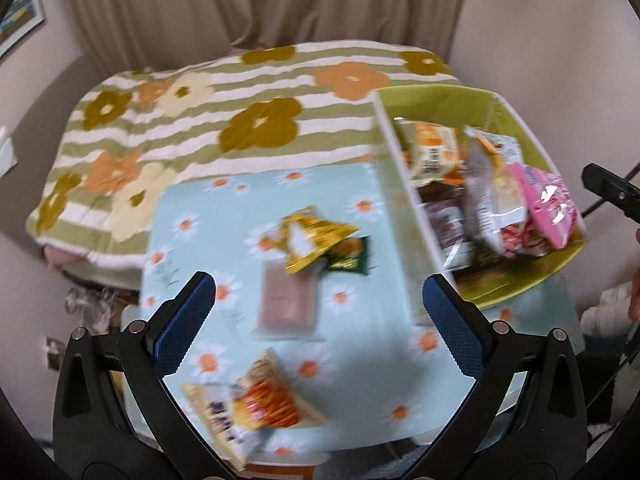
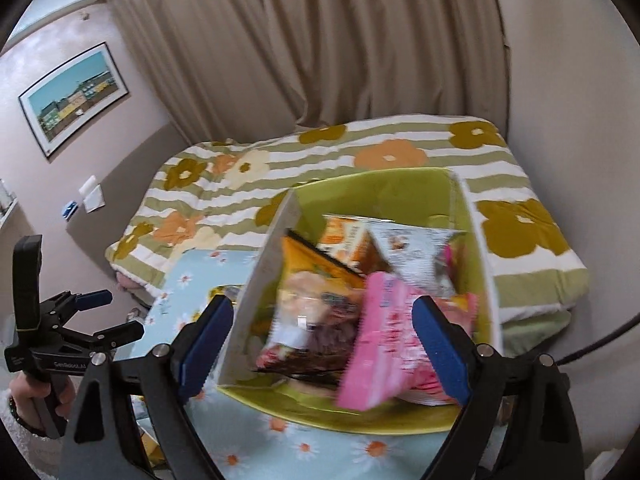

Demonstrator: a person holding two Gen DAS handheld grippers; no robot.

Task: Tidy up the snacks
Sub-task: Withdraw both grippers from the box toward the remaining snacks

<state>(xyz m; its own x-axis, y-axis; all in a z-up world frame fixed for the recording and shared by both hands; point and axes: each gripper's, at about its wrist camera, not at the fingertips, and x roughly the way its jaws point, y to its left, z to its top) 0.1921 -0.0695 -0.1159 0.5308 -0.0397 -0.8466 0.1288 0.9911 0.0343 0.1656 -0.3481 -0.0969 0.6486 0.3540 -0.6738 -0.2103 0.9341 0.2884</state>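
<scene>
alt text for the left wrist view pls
The open left gripper hovers above a daisy-print table with four loose snack packets, among them a yellow packet. At right, a green box holds more snacks.

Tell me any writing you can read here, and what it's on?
"GenRobot.AI": on the black body of the left tongs.
Snack packets in the green box: printing too blurred to read.
Packets on the daisy tablecloth: also blurred, unreadable.
</scene>
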